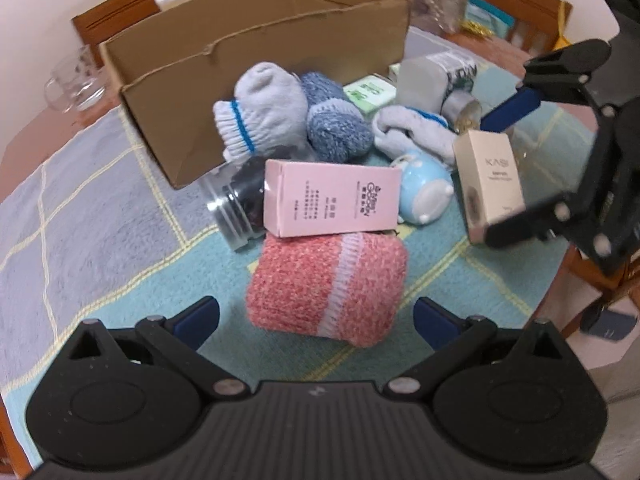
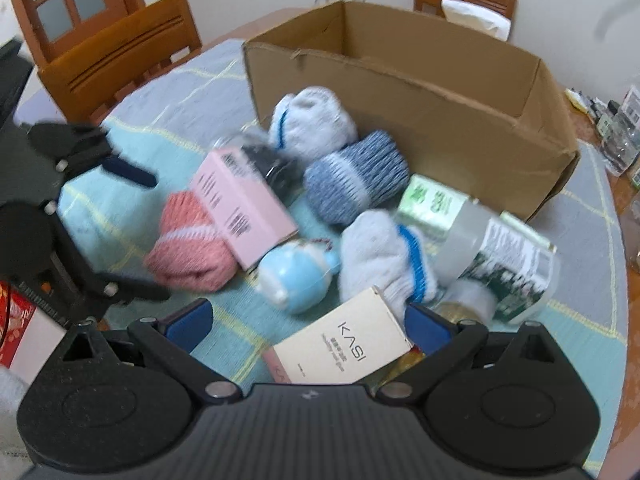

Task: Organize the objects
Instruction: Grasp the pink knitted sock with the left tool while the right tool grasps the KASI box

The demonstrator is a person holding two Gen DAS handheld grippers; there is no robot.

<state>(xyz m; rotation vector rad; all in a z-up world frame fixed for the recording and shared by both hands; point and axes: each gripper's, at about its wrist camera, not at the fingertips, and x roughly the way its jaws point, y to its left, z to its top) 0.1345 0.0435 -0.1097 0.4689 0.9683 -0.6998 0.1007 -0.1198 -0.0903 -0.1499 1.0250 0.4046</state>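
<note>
Nearest the left wrist view, low in the frame, the left tongs [image 1: 316, 314] stand wide apart and grasp nothing, their blue pads flanking a rolled pink knitted sock with a pale band [image 1: 326, 286] that lies on the table just ahead. A pink rectangular carton with printed text [image 1: 332, 203] rests on top of that sock, touching a clear plastic jar with dark contents [image 1: 236, 210] lying on its side to the left. Behind them, mid-frame, sit a grey rolled sock with a blue stripe [image 1: 260, 110] and a blue-and-white flecked rolled sock [image 1: 336, 124], both against the open brown cardboard box [image 1: 200, 76] that fills the upper centre. A pale blue round ceramic figure [image 1: 424, 192] lies right of the pink carton.

In the right wrist view, the right tongs [image 2: 306, 326] are spread, with a cream carton printed KASI [image 2: 344, 350] lying between the pads at bottom centre; whether either pad touches it I cannot tell. The teal-and-grey checked tablecloth [image 1: 100, 220] covers the table, and a clear glass mug [image 1: 74, 82] stands at upper left of the left wrist view.
</note>
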